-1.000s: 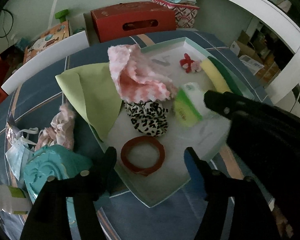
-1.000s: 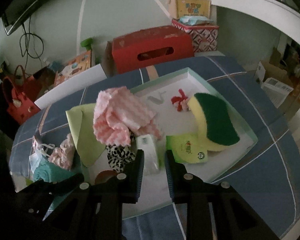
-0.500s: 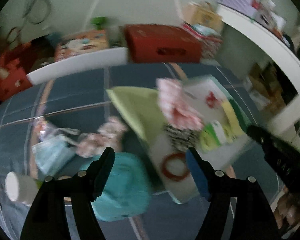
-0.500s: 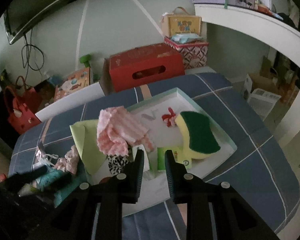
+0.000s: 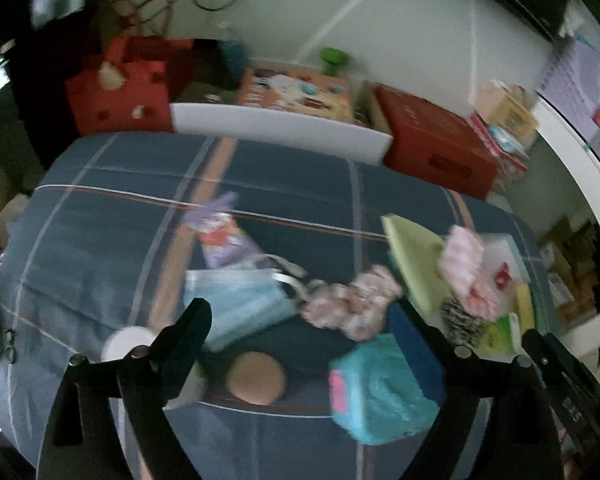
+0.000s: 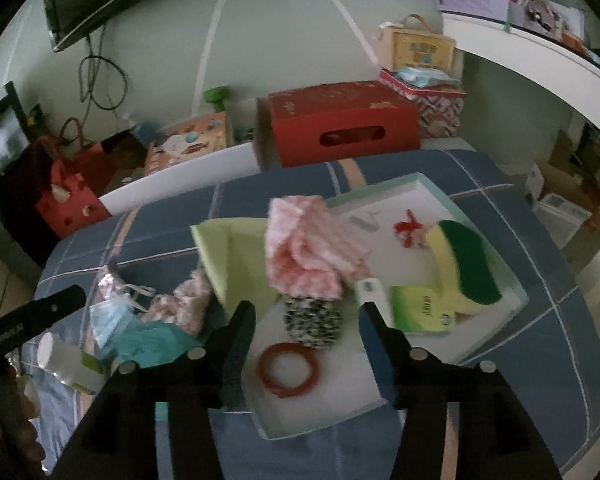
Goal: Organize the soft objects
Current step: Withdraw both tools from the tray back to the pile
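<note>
Black fingers of the right gripper, shut on a tissue pack a second ago, now stand wide apart and empty over the white tray; the pack lies released inside, low centre. That item looks stowed. The left gripper, wide and empty, has swung from the tray to loose items: crinkly blue mask, frilly pink scrunchie, glossy teal packet.

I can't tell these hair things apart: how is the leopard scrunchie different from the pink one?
The leopard scrunchie is black-and-white spotted; the pink scrunchie is pale and flowery. The leopard scrunchie lies inside the white tray, partly under a pink cloth; the pink scrunchie lies outside on the blue bedspread, beside a face mask. Neither is being held.
</note>
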Demonstrator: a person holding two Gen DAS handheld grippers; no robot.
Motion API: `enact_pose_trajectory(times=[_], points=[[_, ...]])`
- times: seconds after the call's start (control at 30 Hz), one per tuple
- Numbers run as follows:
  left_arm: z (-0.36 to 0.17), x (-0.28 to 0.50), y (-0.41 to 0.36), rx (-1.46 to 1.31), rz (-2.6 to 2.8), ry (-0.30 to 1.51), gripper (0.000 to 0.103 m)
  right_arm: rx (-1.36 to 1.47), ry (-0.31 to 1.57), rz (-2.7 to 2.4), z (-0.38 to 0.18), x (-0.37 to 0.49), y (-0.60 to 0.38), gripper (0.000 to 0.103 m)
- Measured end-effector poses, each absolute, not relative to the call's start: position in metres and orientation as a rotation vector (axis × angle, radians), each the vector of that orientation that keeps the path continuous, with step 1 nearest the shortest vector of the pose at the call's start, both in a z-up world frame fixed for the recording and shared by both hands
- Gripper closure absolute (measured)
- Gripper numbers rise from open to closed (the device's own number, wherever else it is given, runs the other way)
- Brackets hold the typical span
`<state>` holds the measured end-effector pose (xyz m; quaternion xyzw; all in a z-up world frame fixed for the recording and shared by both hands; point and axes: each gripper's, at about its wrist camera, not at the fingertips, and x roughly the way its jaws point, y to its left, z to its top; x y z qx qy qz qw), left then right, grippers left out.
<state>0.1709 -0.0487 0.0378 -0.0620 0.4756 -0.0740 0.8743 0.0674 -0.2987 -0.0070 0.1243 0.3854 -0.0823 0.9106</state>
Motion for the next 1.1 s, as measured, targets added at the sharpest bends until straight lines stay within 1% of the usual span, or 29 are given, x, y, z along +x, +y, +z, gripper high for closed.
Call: enact_pose_trajectory(times=[0.1,0.2,0.3,0.37,0.4,0.5,1.1], points=[[0.036,0.172,-0.029,-0.150,-0.109,0.990,0.012,0.244,0.805,-0.141,-0.007,0.074,-0.283,0.037],[0.034,0.174,-0.008,-0.184,-0.069,0.991,0.012,0.221,0.813,-0.122,-0.006,0.078,-0.268,0.034],[0.032,0.176,0.008,-0.199,-0.028,0.992,0.006,0.212,0.812,-0.101,-0.005,0.082,-0.256,0.024],[0.031,0.177,0.017,-0.210,-0.016,0.991,0.005,0.209,0.809,-0.085,-0.004,0.085,-0.248,0.021],[0.030,0.177,0.022,-0.222,-0.009,0.989,0.005,0.208,0.810,-0.080,-0.005,0.086,-0.245,0.017],[0.032,0.177,0.035,-0.244,0.007,0.976,0.004,0.204,0.813,-0.070,-0.006,0.090,-0.237,0.000],[0.033,0.188,0.067,-0.274,0.025,0.938,0.003,0.167,0.847,-0.050,-0.014,0.107,-0.219,0.000]])
